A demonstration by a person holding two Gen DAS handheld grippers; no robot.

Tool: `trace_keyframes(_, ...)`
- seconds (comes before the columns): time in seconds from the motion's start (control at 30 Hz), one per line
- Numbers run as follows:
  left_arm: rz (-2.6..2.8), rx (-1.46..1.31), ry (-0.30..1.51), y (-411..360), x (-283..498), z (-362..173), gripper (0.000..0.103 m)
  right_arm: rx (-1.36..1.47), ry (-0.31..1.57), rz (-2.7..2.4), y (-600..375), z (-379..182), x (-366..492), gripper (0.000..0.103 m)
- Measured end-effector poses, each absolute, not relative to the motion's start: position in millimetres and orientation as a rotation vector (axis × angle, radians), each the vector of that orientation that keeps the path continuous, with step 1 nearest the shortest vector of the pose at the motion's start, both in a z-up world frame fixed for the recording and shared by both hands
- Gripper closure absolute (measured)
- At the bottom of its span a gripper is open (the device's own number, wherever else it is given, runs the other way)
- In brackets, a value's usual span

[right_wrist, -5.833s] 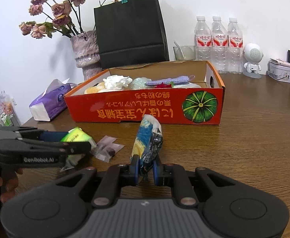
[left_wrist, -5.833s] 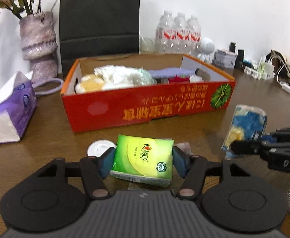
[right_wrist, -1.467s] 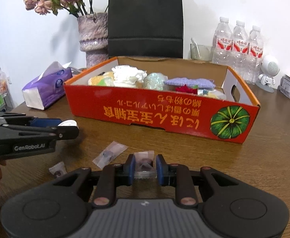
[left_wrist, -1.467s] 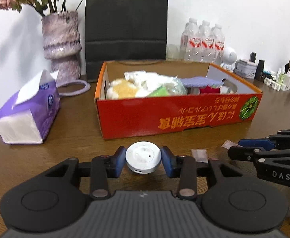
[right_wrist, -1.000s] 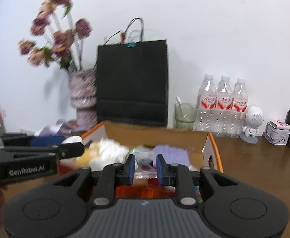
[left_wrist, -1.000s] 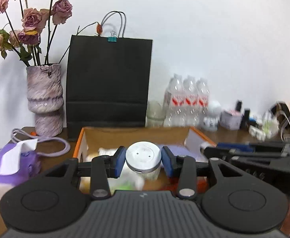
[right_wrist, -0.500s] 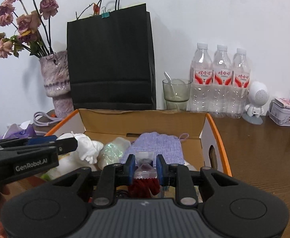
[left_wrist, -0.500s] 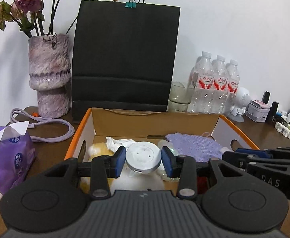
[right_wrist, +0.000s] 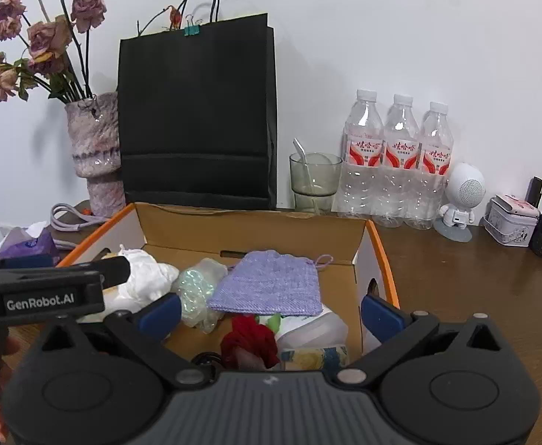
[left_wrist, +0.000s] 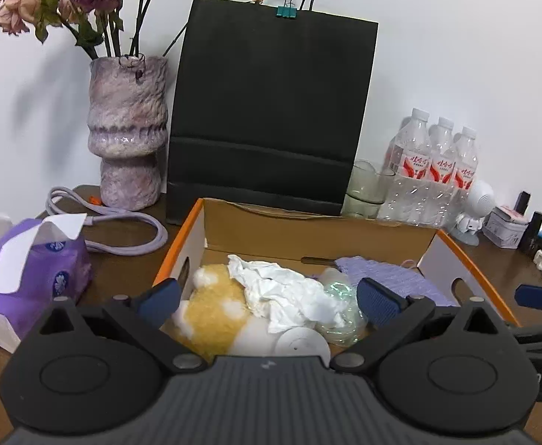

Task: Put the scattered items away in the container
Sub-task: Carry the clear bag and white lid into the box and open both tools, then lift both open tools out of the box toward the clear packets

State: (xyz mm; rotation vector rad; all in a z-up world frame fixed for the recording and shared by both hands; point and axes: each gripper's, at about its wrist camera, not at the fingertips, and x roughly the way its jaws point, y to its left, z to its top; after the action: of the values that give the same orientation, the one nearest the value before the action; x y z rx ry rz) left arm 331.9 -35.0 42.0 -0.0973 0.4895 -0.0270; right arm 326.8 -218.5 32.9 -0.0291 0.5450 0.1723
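The orange cardboard box (left_wrist: 180, 244) sits right below both grippers. My left gripper (left_wrist: 267, 298) hangs over its left part, jaws opening wide, nothing between the pads. The white round disc (left_wrist: 300, 343) lies loose underneath, beside a yellow fluffy item (left_wrist: 211, 311) and crumpled white tissue (left_wrist: 286, 289). My right gripper (right_wrist: 271, 311) hovers over the box (right_wrist: 380, 252), jaws opening too, with nothing held. Below it lie a purple knitted pouch (right_wrist: 271, 285), a red item (right_wrist: 250, 341) and a blue-yellow packet (right_wrist: 319, 358). The small clear packet is not distinctly visible.
Behind the box stand a black paper bag (left_wrist: 271, 111), a vase of dried roses (left_wrist: 128, 133), a glass (right_wrist: 313, 178) and three water bottles (right_wrist: 397, 159). A purple tissue pack (left_wrist: 30, 270) and a cable (left_wrist: 122, 222) lie left. A small white speaker (right_wrist: 460, 200) and a tin (right_wrist: 512, 222) stand right.
Both grippers went from shut to wide open over the box. The white disc dropped out of the left one into the box; the clear packet left the right one.
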Motion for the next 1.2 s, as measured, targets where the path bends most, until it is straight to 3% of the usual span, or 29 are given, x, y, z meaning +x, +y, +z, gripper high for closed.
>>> trace_keyframes(0.63,-0.025,-0.085,0.484,-38.0,326.0,45.7,0.000,-0.036,0.537,0.161,-218.3,36.7,320.4,0.000)
trace_keyframes(0.9,-0.071,-0.089,0.478,-28.5,286.3,48.0,0.000,-0.041,0.517,0.181,-221.0,41.4,288.5,0.000)
trace_keyframes(1.2,-0.104,0.033,0.559,-6.9,219.1,19.9,0.000,-0.058,0.588,0.154,-235.7,5.8,224.7,0.000)
